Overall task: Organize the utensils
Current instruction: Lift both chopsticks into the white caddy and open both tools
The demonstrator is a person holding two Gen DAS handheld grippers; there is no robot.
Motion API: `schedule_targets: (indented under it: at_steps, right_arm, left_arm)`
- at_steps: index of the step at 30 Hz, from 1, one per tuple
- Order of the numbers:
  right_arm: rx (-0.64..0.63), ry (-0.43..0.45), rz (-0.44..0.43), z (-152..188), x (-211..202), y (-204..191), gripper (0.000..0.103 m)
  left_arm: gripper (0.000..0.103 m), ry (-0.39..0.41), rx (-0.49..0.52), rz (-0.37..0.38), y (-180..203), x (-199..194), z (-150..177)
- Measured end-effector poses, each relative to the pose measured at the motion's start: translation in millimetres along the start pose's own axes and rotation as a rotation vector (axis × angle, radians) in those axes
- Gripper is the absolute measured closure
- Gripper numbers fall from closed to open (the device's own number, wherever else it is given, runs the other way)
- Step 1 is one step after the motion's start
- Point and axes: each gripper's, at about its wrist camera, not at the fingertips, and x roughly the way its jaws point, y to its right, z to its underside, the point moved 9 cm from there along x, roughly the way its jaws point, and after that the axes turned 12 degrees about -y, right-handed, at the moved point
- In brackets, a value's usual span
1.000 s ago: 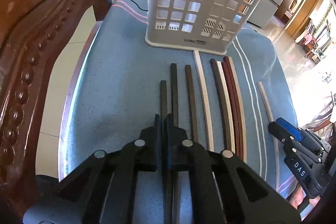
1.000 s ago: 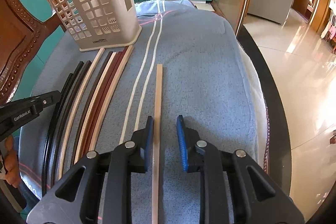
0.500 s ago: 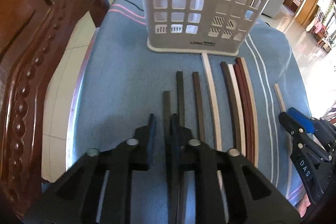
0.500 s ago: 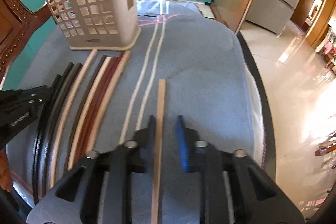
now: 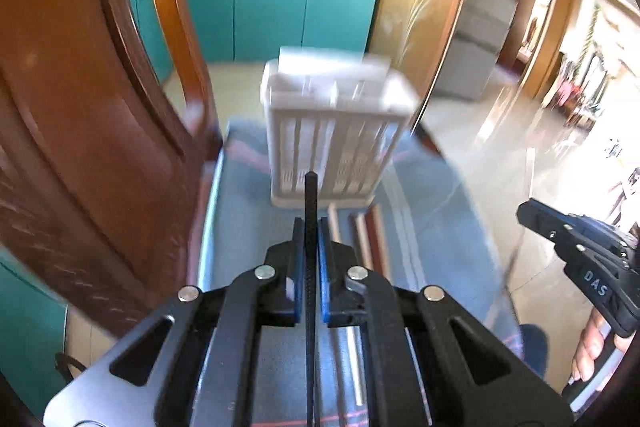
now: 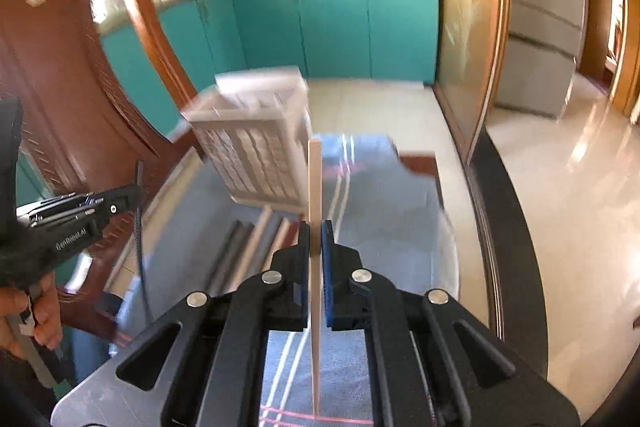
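Left wrist view
- Left gripper [image 5: 308, 247]: jaws closed tight on a black chopstick [image 5: 310, 199], which stands out ahead of the pads, clear of the table.
- Basket [image 5: 334, 135]: white slotted holder, upright at the far end of the blue cloth [image 5: 240, 227]; blurred.
- Loose chopsticks [image 5: 368, 239]: pale and dark red-brown sticks lying on the cloth just near of the basket, right of the held one.
- Right gripper [image 5: 576, 251]: at the right edge, a hand beneath it; its jaws cannot be read here.
- Chair [image 5: 80, 147]: carved wooden back, close on the left.

Right wrist view
- Right gripper [image 6: 316, 239]: jaws closed on a pale wooden chopstick [image 6: 314, 183], tip aimed towards the basket [image 6: 256, 147].
- Left gripper [image 6: 128, 197]: left, carrying its black chopstick [image 6: 139, 223].
- Remaining sticks [image 6: 256, 239]: on the cloth, near of the basket.

Risks
- Slip: each stick is pinched at one narrow point and could pivot or drop.
- Collision: both tips head for one basket and could cross or catch the rim.
- Tipping: a push on the light basket's wall could topple it.
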Motion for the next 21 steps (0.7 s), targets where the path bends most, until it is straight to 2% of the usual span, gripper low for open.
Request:
schedule_targets:
  at_steps: [4, 6, 10, 12, 15, 17, 19, 21]
  right_arm:
    - [-0.027, 0.113, -0.054, -29.0, -51.4, -9.3, 0.097]
    - [-0.029, 0.17, -0.085, -46.5, -72.5, -15.1, 0.097]
    - [0.008, 0.354, -0.119, -104.2, -113.4, -16.2, 0.097]
    - [0.032, 0.441, -0.137, -135.2, -124.9, -17.7, 0.096]
    - [0.039, 0.5, -0.121, -165.5, -118.3, -23.5, 0.097]
    - [0.031, 0.49, -0.086, -173.8, -102.8, -27.1, 0.097]
    - [0.028, 0.462, -0.046, -177.2, -74.7, -28.8, 0.097]
    - [0.022, 0.434, -0.013, -174.3, -49.7, -32.2, 0.097]
  left_arm:
    - [0.096, 0.129, 0.017, 0.027, 1.2, -66.0, -24.7]
    - [0.096, 0.176, 0.023, 0.03, 3.1, -85.8, -39.0]
    - [0.096, 0.3, 0.02, -0.002, 3.5, -127.9, -83.9]
    - [0.096, 0.355, -0.022, -0.01, -0.9, -142.7, -111.0]
    - [0.096, 0.424, -0.085, -0.025, -7.4, -155.8, -142.7]
    - [0.096, 0.459, -0.124, -0.038, -11.0, -155.3, -158.9]
    - [0.096, 0.469, -0.154, -0.055, -16.7, -138.1, -172.8]
    - [0.096, 0.44, -0.164, -0.065, -17.7, -111.2, -175.9]
